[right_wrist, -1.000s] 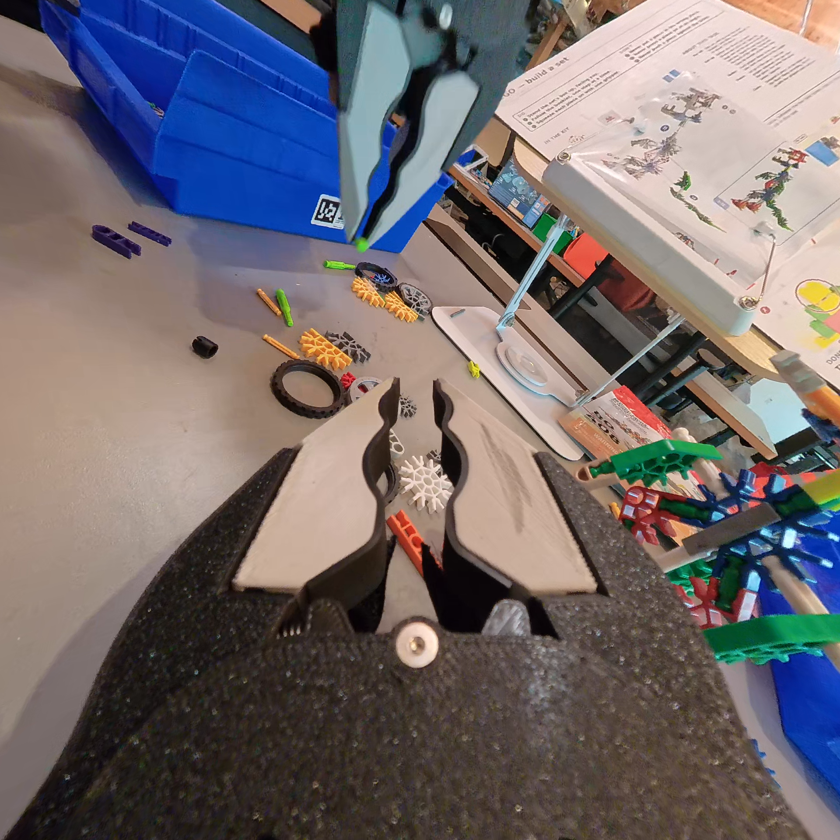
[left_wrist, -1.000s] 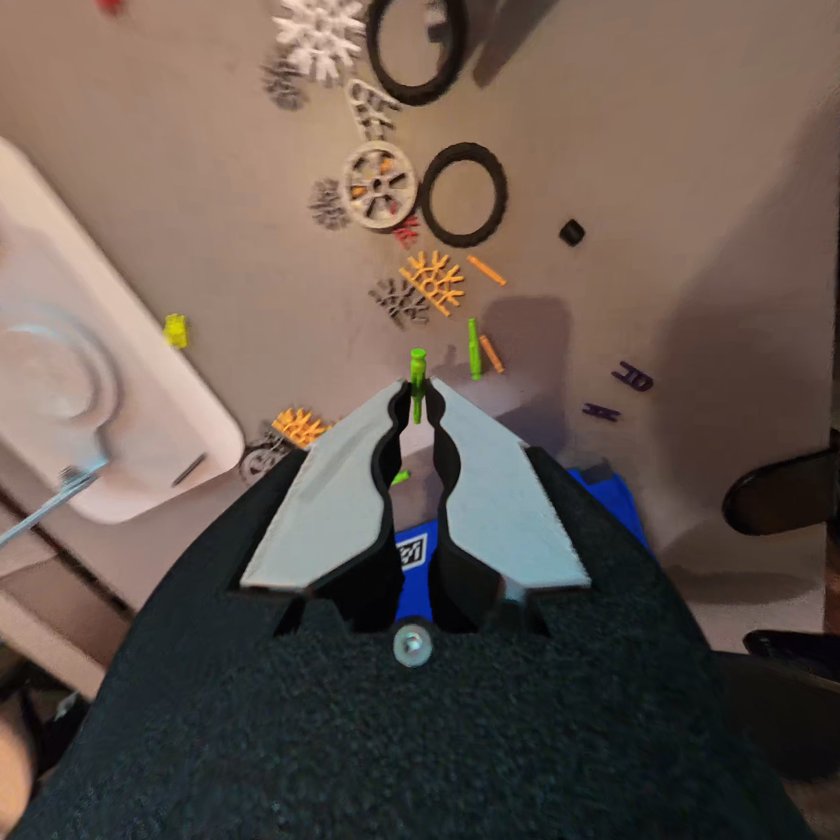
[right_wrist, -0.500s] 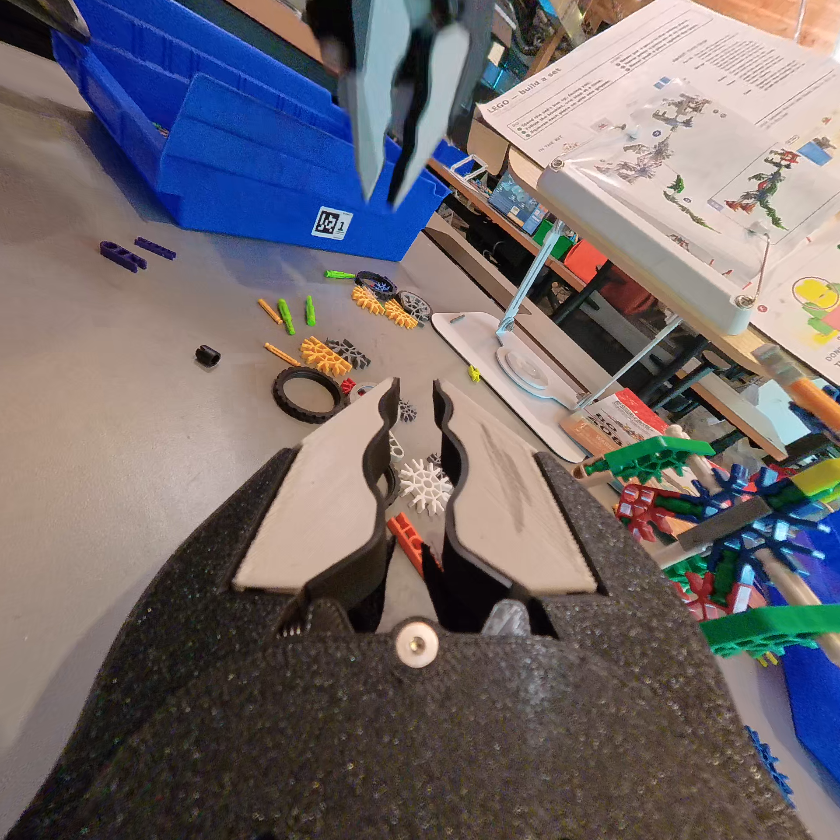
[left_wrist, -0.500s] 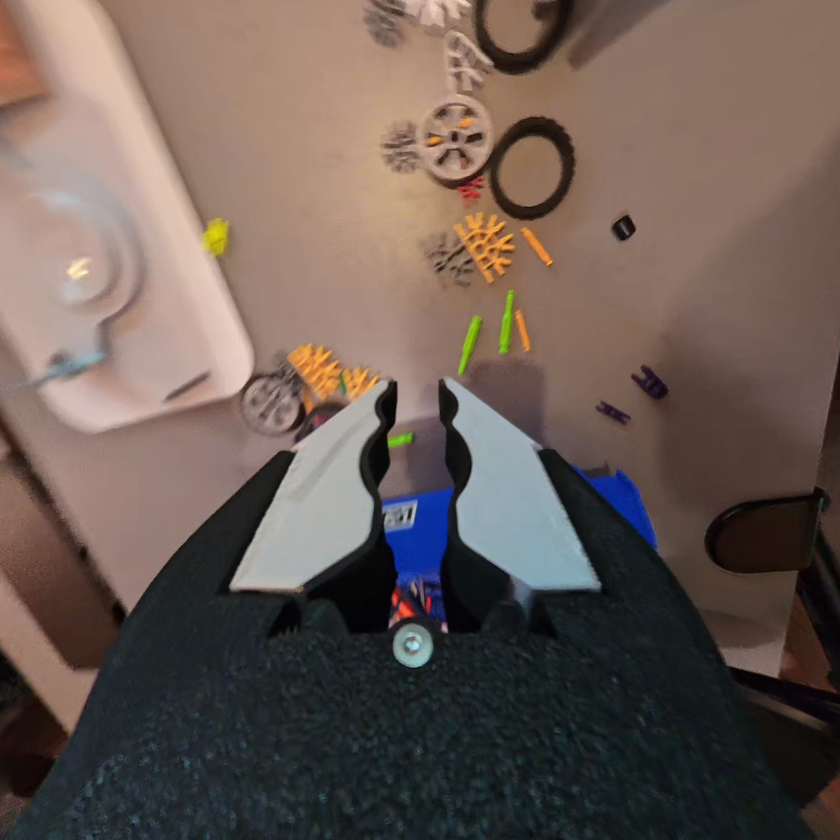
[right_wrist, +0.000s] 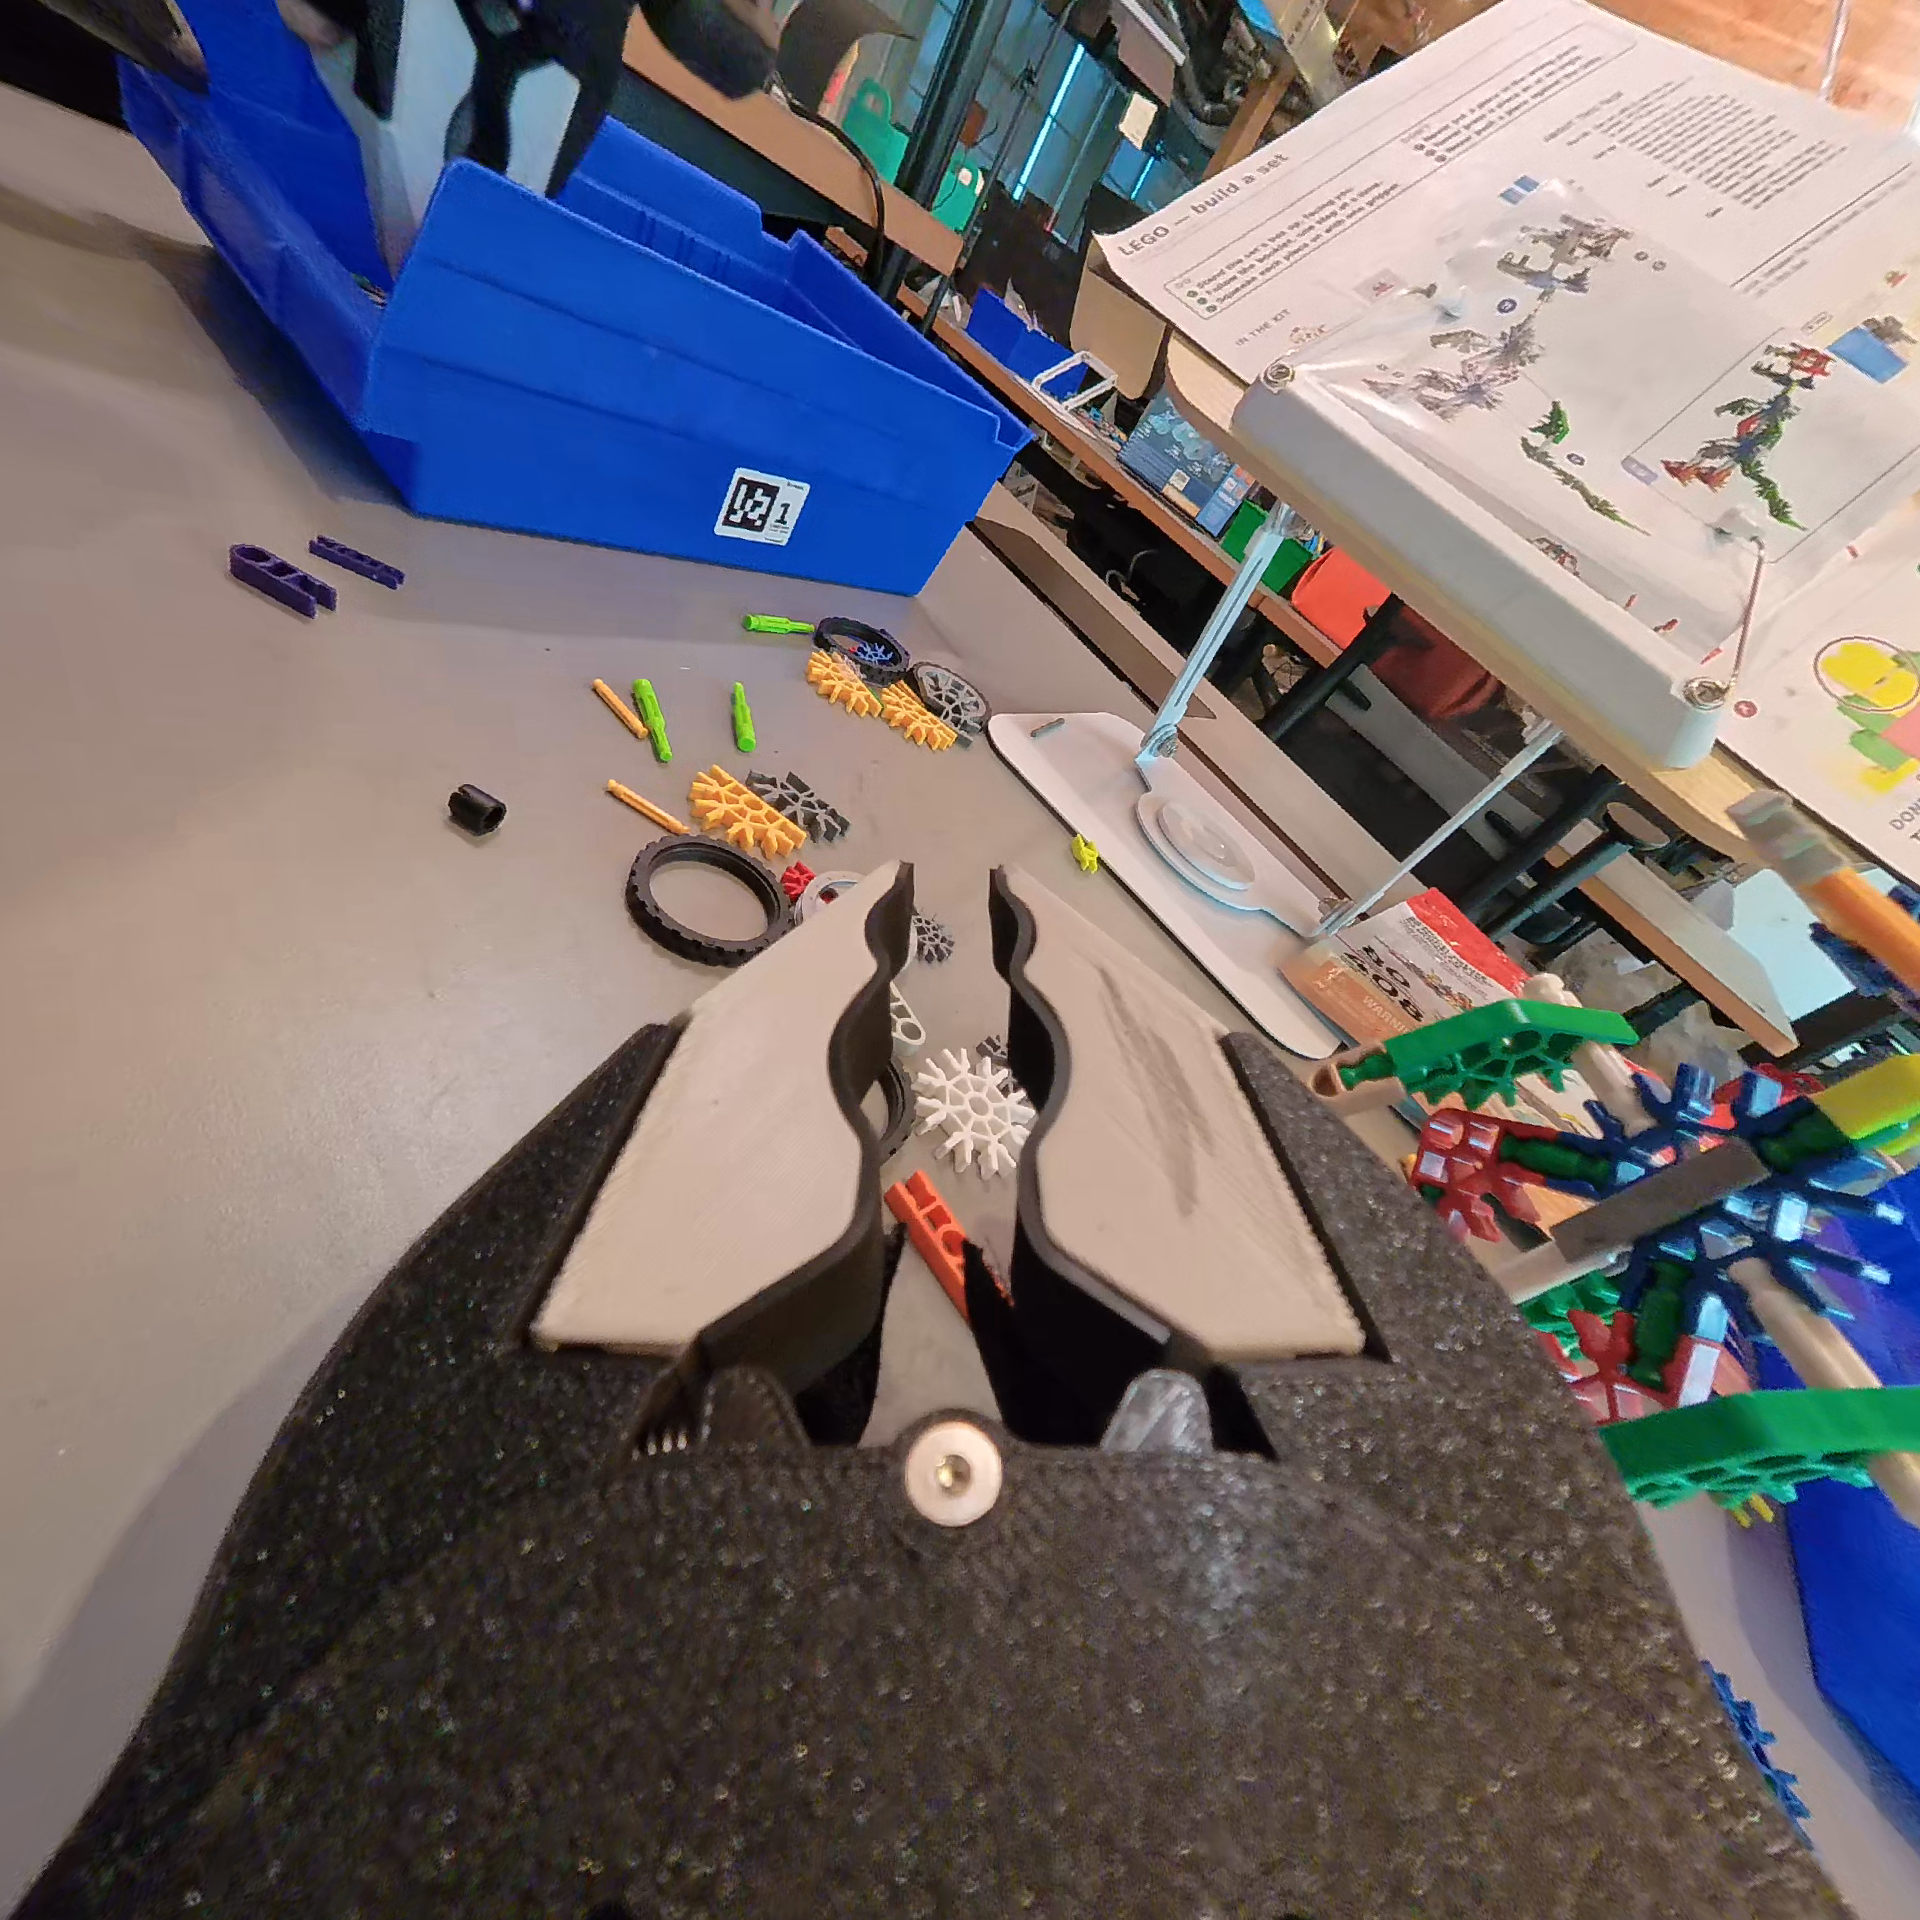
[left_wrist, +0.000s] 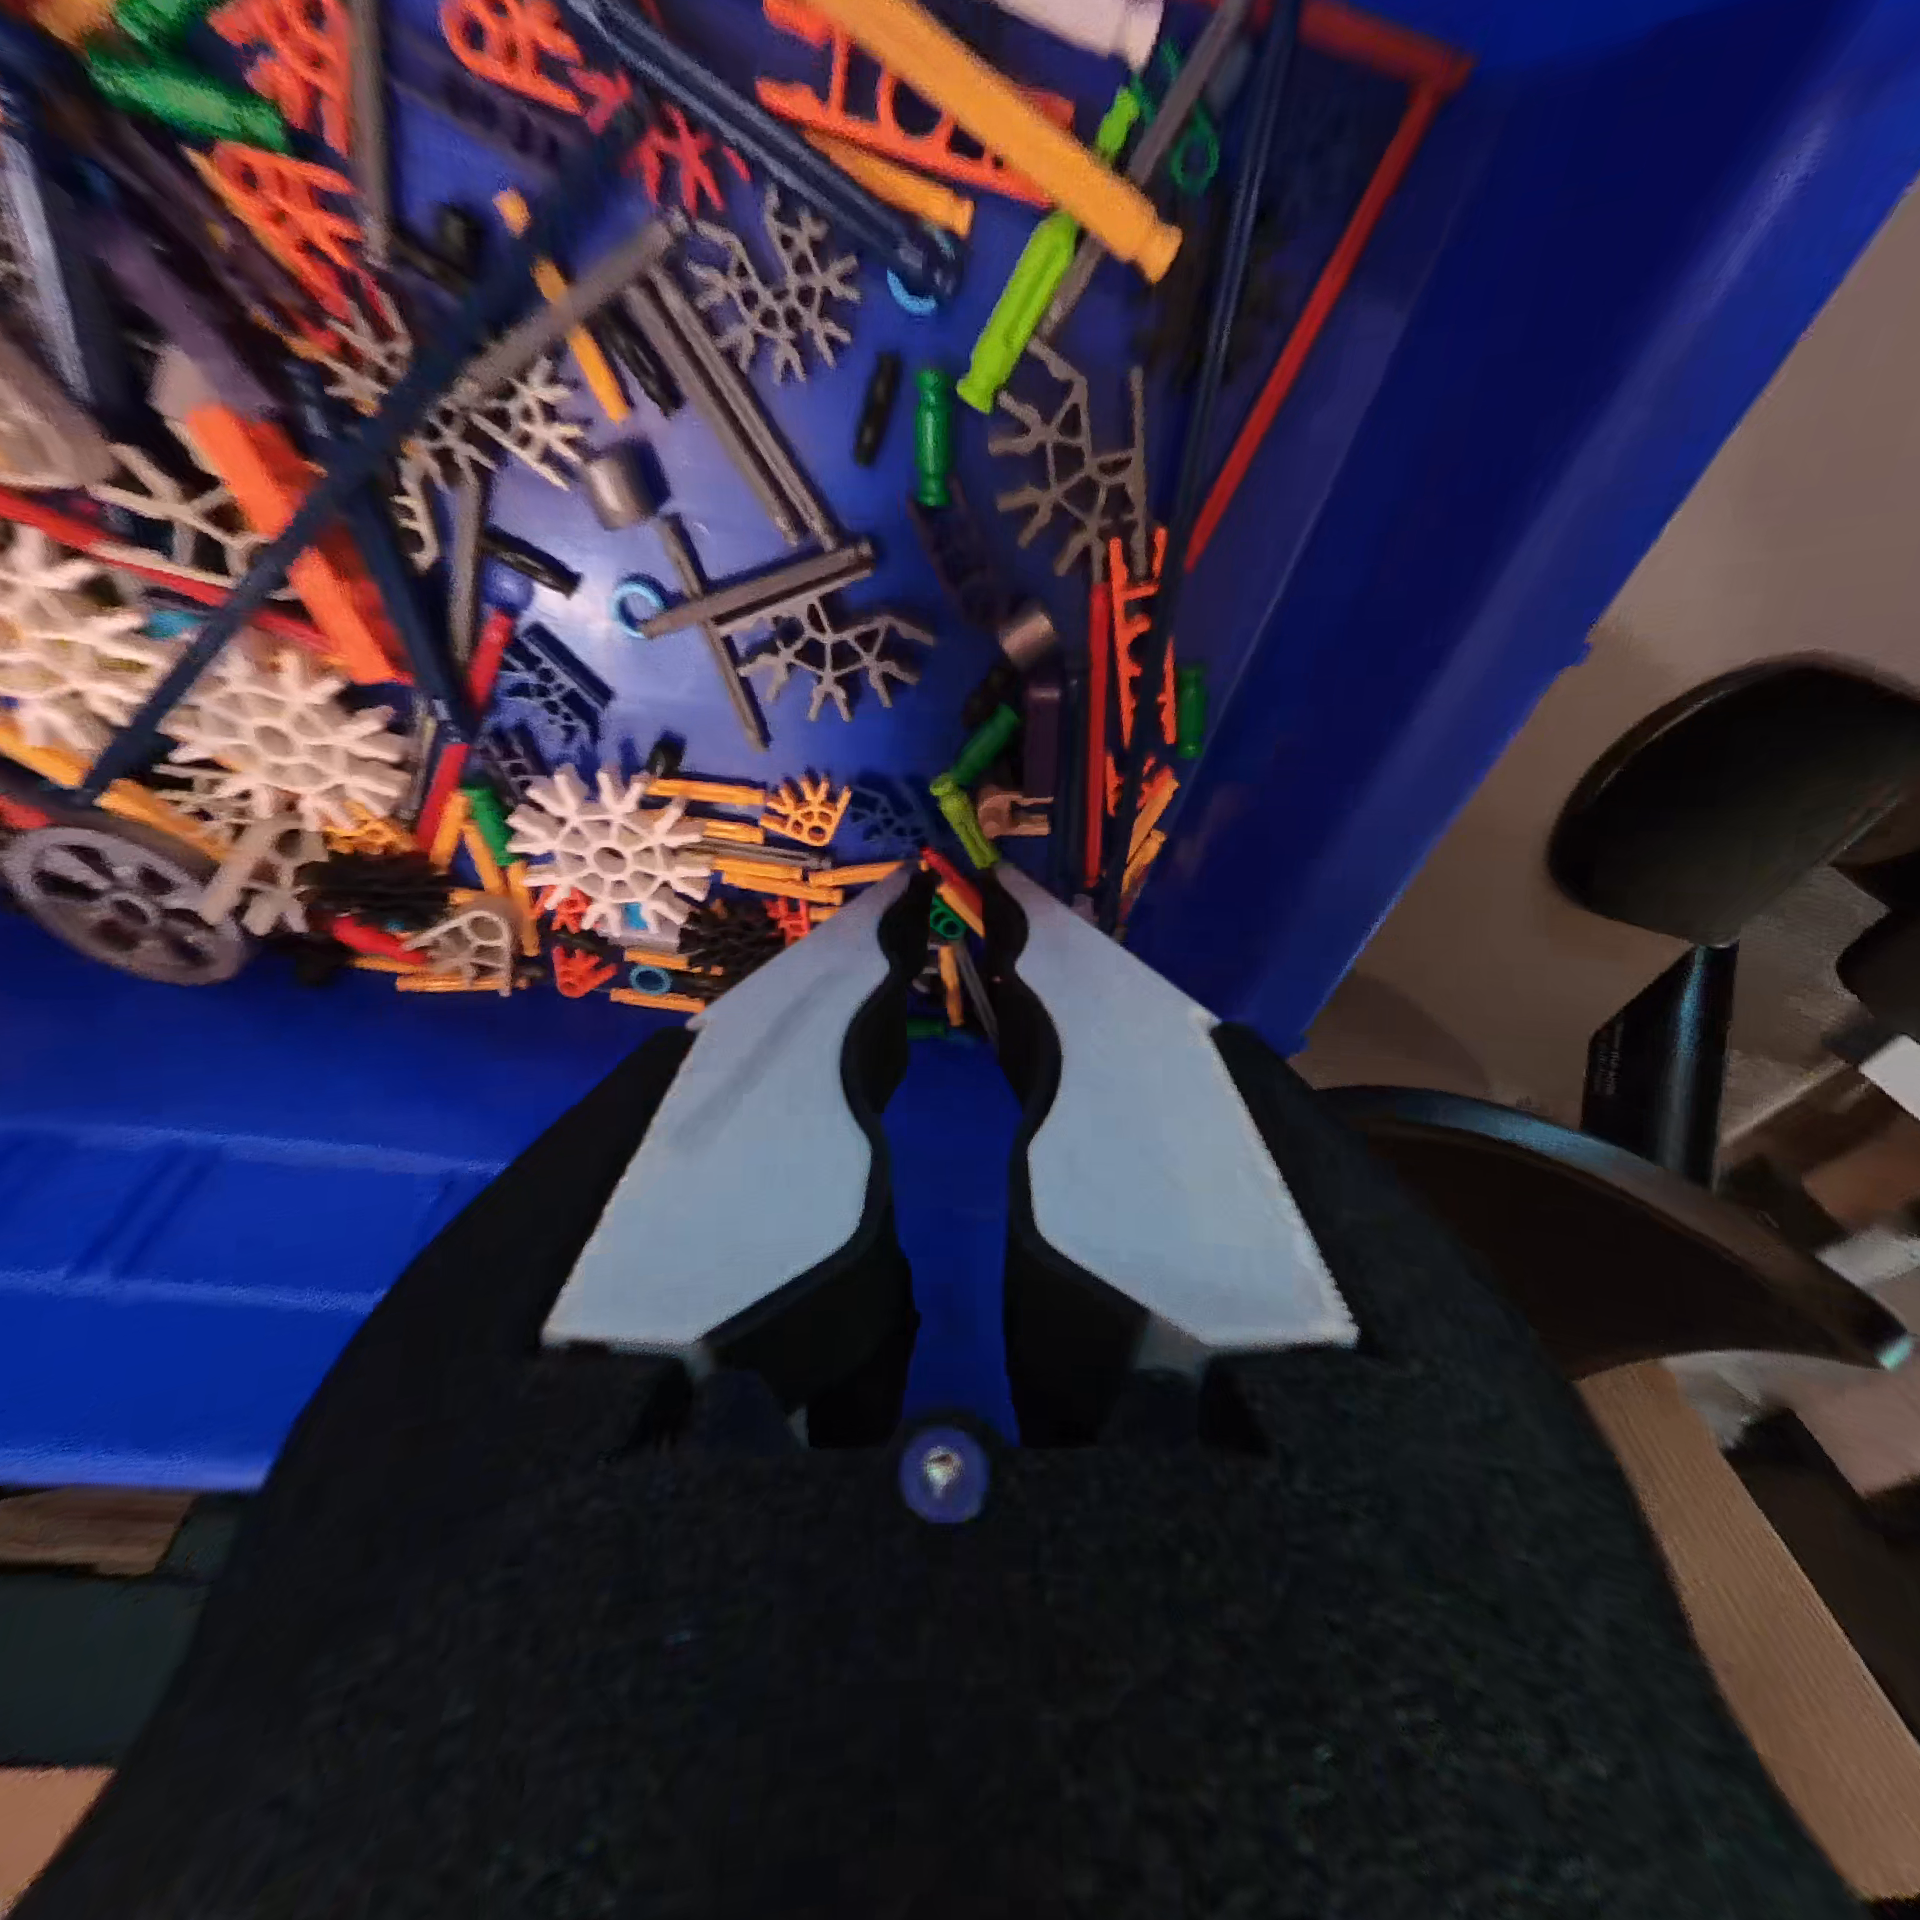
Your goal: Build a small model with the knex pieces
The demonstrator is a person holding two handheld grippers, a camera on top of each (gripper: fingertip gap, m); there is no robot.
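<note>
Left wrist view is looking down into a blue bin (left_wrist: 1351,540) crowded with construction-toy pieces, and the left gripper (left_wrist: 951,883) is hanging above the heap near the bin's right wall; how high above it is hard to tell. Its jaws are standing a narrow gap apart with nothing between them, the tips lined up over a tangle of thin orange rods (left_wrist: 758,868) and a lime-green rod (left_wrist: 961,821) just beyond them. A white snowflake connector (left_wrist: 608,852) is lying to the left of the tips, and a grey spoked wheel (left_wrist: 125,914) is sitting at the heap's far left edge. The pieces are piling against the bin's near wall, which is probably why the gripper is pointing at that corner. A black chair (left_wrist: 1714,790) is showing outside the bin on the right.

Right wrist view is showing the right gripper (right_wrist: 951,883) hovering low over a grey table (right_wrist: 260,1039), jaws slightly parted and empty. A white snowflake piece (right_wrist: 971,1112) and an orange-red piece (right_wrist: 930,1226) are lying on the table, seen through the gap between the jaws. Ahead, loose parts are lying spread in a flat scatter: a black tyre (right_wrist: 707,914), a yellow connector (right_wrist: 743,810), short green rods (right_wrist: 652,719), two purple pieces (right_wrist: 281,577). The blue bin (right_wrist: 644,416) is sitting at the far edge, and a white stand (right_wrist: 1143,821) is propping up an instruction sheet (right_wrist: 1558,260) tilted for reading
</note>
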